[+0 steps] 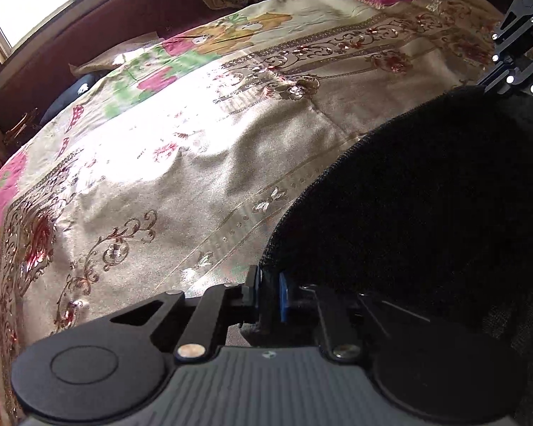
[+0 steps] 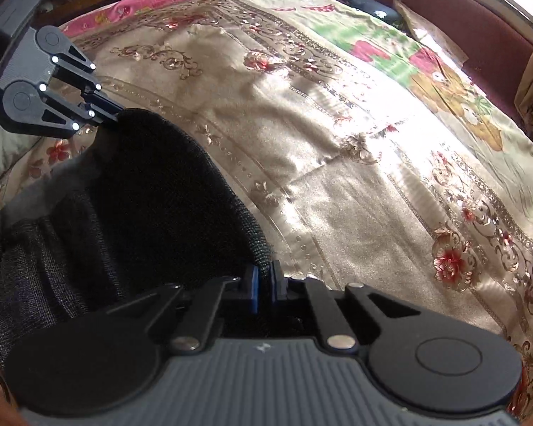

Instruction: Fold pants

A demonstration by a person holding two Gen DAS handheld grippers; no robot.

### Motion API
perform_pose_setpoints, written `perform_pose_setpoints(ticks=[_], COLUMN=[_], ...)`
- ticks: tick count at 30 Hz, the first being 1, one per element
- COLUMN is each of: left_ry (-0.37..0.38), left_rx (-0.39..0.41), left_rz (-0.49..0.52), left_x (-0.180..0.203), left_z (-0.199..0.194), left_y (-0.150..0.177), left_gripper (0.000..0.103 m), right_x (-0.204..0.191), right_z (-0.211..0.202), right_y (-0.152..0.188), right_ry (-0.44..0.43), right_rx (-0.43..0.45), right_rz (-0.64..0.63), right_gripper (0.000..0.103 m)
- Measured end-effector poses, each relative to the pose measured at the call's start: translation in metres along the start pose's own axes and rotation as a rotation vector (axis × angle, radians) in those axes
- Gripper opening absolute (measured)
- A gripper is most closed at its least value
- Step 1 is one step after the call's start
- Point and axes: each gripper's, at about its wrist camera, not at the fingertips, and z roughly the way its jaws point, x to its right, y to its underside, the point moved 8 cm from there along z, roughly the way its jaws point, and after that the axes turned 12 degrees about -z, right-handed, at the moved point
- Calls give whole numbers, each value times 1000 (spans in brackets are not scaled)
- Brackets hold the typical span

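Note:
Dark knitted pants [image 1: 426, 195] hang lifted off a bed, their edge stretched between both grippers. My left gripper [image 1: 268, 293] is shut on one corner of that edge, cloth pinched between its blue pads. In the left wrist view the right gripper [image 1: 486, 87] shows at the upper right, clamped on the far corner. My right gripper [image 2: 264, 284] is shut on the pants [image 2: 152, 191], whose ribbed edge runs up to the left gripper [image 2: 115, 115] at the upper left. The rest of the pants sags below, out of sight.
A shiny beige bedspread [image 1: 181, 163] with floral embroidery covers the bed, over a pink and green sheet [image 1: 152, 81]. A dark red headboard [image 1: 117, 14] and a bright window [image 1: 25, 3] stand beyond. Sunlight glares on the spread.

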Motion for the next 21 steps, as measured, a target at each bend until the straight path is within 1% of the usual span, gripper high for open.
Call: perform_pose_setpoints(ticks=[3, 5, 6, 7, 10, 12, 13, 15, 16, 18, 21], left_ry=[16, 26, 31, 35, 32, 23, 9, -24, -33, -44, -58], left_rx=[57, 80, 86, 85, 70, 47, 23, -36, -58, -90, -85], left_rz=[-23, -27, -25, -26, -29, -45, -41, -18, -11, -9, -31], left_x=[5, 13, 18, 25, 40, 47, 50, 60, 63, 69, 72], left_z=[-48, -79, -95, -109, -128, -122, -114, -92, -84, -75, -78], left_y=[9, 20, 30, 42, 78, 104, 119, 154, 166, 190, 203], left_gripper=[27, 27, 27, 27, 27, 27, 27, 26, 22, 21, 21], right_x=[-20, -40, -49, -65, -108, -135, -152, -178, -190, -209, -221], right_z=[-49, -80, -91, -107, -129, -120, -109, -80, -66, -38, -23], right_y=[-1, 4, 6, 11, 31, 49, 61, 83, 92, 108, 118], right_ry=[-2, -11, -14, -26, -68, -104, -132, -148, -148, -123, -92], right_rx=[44, 62, 67, 71, 65, 41, 20, -28, -48, -92, -103], right_rz=[25, 38, 44, 56, 87, 137, 159, 169, 158, 130, 66], right_gripper=[6, 6, 6, 6, 6, 6, 6, 7, 7, 7, 8])
